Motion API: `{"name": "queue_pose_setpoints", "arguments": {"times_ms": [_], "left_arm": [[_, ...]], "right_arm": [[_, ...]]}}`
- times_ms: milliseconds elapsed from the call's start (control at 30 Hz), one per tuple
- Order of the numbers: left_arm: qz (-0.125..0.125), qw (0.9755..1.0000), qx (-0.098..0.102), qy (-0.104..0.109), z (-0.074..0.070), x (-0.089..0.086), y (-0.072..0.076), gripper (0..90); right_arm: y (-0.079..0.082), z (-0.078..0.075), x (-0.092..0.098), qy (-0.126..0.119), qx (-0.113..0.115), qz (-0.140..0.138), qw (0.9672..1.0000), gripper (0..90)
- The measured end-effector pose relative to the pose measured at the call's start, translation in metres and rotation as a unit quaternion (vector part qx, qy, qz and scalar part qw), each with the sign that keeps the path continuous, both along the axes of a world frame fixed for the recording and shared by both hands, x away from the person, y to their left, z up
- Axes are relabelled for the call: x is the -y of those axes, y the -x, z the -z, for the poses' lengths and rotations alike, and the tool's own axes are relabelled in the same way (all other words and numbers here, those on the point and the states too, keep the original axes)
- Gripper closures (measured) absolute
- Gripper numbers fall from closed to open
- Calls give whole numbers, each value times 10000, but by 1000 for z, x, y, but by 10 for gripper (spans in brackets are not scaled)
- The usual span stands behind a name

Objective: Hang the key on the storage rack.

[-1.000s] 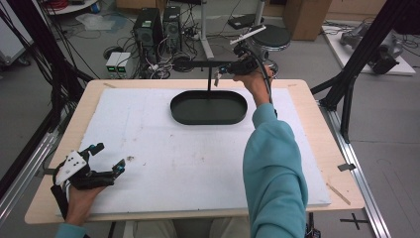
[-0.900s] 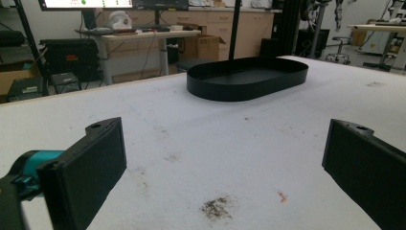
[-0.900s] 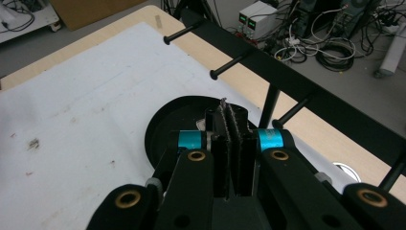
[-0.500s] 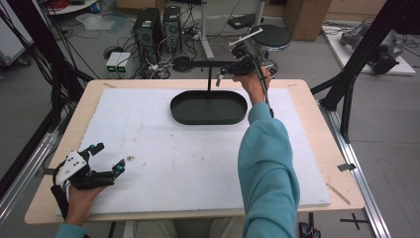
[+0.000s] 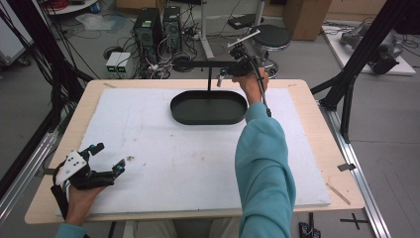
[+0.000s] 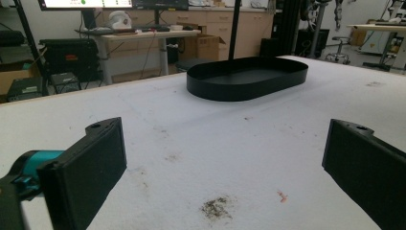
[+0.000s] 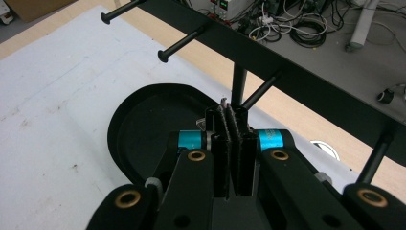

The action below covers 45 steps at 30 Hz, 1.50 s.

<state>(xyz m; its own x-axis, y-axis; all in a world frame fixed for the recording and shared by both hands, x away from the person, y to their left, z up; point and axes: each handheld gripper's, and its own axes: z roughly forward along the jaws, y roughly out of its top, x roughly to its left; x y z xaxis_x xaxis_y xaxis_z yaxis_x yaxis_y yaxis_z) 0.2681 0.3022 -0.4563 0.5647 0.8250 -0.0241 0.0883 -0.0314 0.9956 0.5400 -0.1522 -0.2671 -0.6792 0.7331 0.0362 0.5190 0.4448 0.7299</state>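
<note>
right gripper (image 7: pixel 231 115): jaws clamped on a thin object, perhaps metal, mostly hidden | left gripper (image 5: pixel 106 157): jaws apart over desk (image 5: pixel 198 168) | tray (image 5: pixel 208 107): no readable labels

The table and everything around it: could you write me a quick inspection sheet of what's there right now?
Surface: white board on a wooden table, lightly stained.
Job's things: black oval tray, empty; black rack with pegs above it.
Clutter: nothing seen.
Grippers: left gripper open, low at the near-left edge; right gripper at the rack, jaws shut on something thin I cannot identify.
Cables: one trails from the right gripper; tangle on the floor.
Surroundings: computer towers, stool.
</note>
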Motion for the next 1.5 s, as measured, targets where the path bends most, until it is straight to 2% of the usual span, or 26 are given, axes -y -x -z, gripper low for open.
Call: {"name": "queue_pose_setpoints", "arguments": {"times_ms": [267, 667, 1200, 1300, 1400, 1500], "left_arm": [[-1, 10000, 0, -7, 0, 0, 0, 17], [6, 10000, -9, -2, 0, 0, 0, 17], [5, 10000, -4, -14, 0, 0, 0, 17], [-1, 10000, -6, -10, 0, 0, 0, 17], [4, 10000, -11, -11, 0, 0, 0, 17], [11, 10000, -17, -2, 0, 0, 0, 17]], "right_arm": [[-2, 2, -1, 97, 20, 80, 9999, 887], [-3, 2, 2, 96, 65, 124, 9999, 887], [-8, 4, 7, -1, 150, 59, 9999, 887], [-11, 6, 9, -100, 149, 81, 9998, 887], [-13, 7, 9, -97, 198, 50, 9997, 885], [-14, 8, 10, -190, 143, 72, 9997, 883]]}}
